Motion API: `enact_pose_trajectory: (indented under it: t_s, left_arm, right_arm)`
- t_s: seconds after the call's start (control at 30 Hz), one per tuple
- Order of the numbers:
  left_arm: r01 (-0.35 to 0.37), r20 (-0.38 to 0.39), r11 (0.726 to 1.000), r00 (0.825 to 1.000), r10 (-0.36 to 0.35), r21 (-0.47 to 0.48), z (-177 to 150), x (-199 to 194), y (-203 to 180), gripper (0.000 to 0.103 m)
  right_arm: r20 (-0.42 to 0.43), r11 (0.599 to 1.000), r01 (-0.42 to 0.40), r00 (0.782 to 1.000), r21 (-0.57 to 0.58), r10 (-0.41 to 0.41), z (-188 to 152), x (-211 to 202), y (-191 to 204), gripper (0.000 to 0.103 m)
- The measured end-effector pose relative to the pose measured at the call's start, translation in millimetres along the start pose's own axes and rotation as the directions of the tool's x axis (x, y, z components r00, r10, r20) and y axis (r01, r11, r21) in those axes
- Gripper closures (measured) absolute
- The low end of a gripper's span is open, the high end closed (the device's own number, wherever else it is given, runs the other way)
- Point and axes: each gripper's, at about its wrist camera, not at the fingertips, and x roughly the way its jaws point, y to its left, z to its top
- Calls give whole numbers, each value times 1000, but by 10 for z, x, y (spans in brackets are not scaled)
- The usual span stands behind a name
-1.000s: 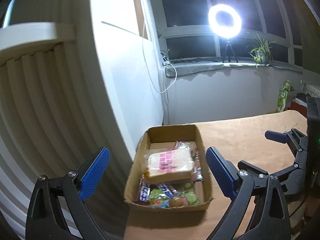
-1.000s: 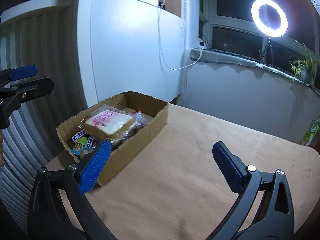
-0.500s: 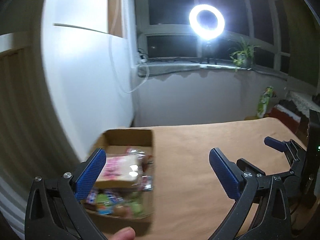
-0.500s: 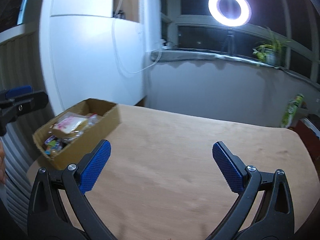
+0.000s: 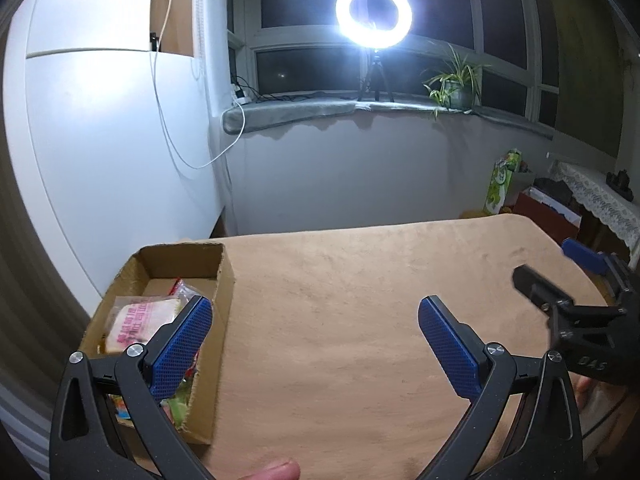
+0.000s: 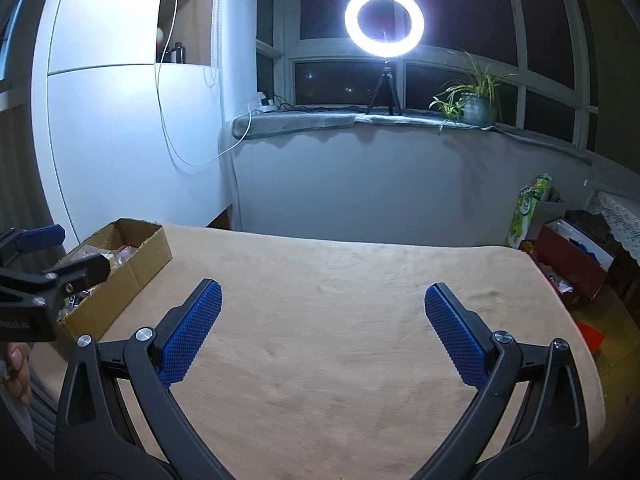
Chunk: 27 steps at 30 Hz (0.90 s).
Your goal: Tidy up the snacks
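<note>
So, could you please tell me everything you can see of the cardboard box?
The cardboard box is a shallow, open-topped brown tray with worn, ragged edges. It sits flat at the left edge of the wooden table, near the white cabinet. Inside lie wrapped snacks, with a pink-labelled bread packet on top. Neither gripper touches it.

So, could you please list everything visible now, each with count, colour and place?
cardboard box: one, brown, table's left edge
wrapped bread: one, pink label, inside box
small snacks: several, mixed colours, box's near end
table: one, tan wood
ring light: one, white, windowsill
potted plant: one, green, windowsill right
green carton: one, beyond the table, right
left tool: one, black with blue pads, open
right tool: one, same colours, open
</note>
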Motion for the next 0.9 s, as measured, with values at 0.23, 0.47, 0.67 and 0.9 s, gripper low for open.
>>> enact_pose_trajectory:
  t_s: [0.23,0.47,0.67,0.9]
  left_arm:
    - [16,8,1000,1000,-16,-11,-16,-65,-47,0]
    - [12,21,1000,1000,-11,-26,-28,-123,-9,0]
    - [2,23,999,1000,-1,-42,-41,-145,32,0]
    - [3,21,999,1000,-2,-46,-44,-148,43,0]
  right_arm:
    - [13,1000,-2,1000,-7,2,24,-81,44,0]
    - [9,1000,-4,1000,-20,5,5,-99,111,0]
    - [10,1000,-3,1000,-23,3,10,-103,128,0]
    - [9,1000,-4,1000,-24,4,13,-103,121,0]
